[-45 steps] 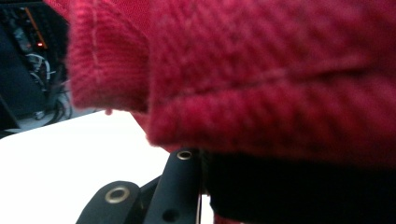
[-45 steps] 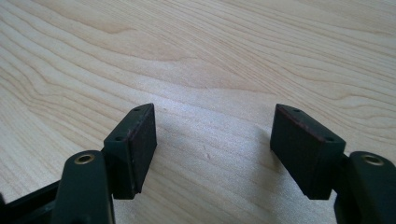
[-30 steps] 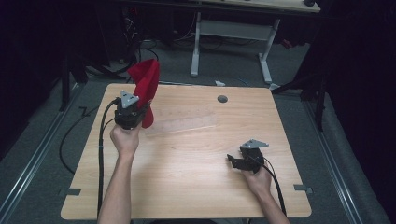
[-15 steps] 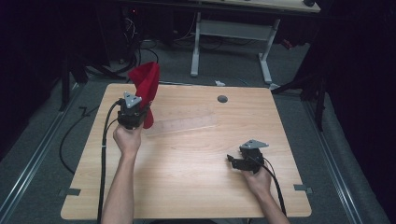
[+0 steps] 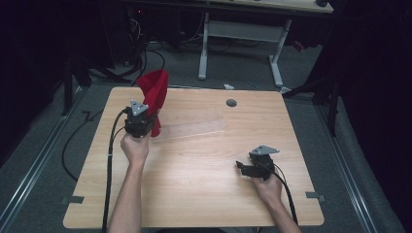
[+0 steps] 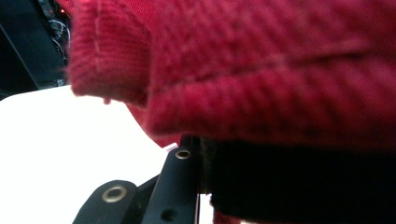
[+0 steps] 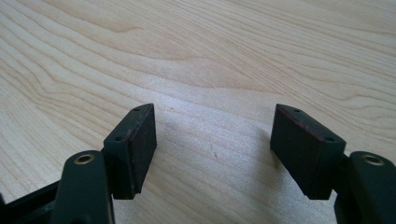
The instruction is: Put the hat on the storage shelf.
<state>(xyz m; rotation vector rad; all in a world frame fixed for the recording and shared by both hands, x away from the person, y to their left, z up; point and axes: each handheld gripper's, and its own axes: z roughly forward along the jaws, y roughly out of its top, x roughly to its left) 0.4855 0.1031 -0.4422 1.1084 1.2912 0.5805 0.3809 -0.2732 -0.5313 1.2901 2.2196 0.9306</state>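
A red cloth (image 5: 154,92) hangs bunched in the air over the table's back left, held up by my left gripper (image 5: 142,127), which is shut on it. In the left gripper view the red cloth (image 6: 261,70) drapes over the closed jaws and hides their tips. My right gripper (image 5: 243,167) rests low on the table at the front right, pointing left. In the right gripper view its two pads (image 7: 140,140) stand wide apart, so the right gripper (image 7: 215,149) is open with bare wood between them.
The wooden table (image 5: 204,194) has a round dark grommet (image 5: 231,103) near its back edge. A pale glossy strip (image 5: 194,130) lies across the middle. Desk legs and cables stand on the dark floor beyond the table.
The left gripper and the red cloth have shifted slightly; the right gripper has stayed put.
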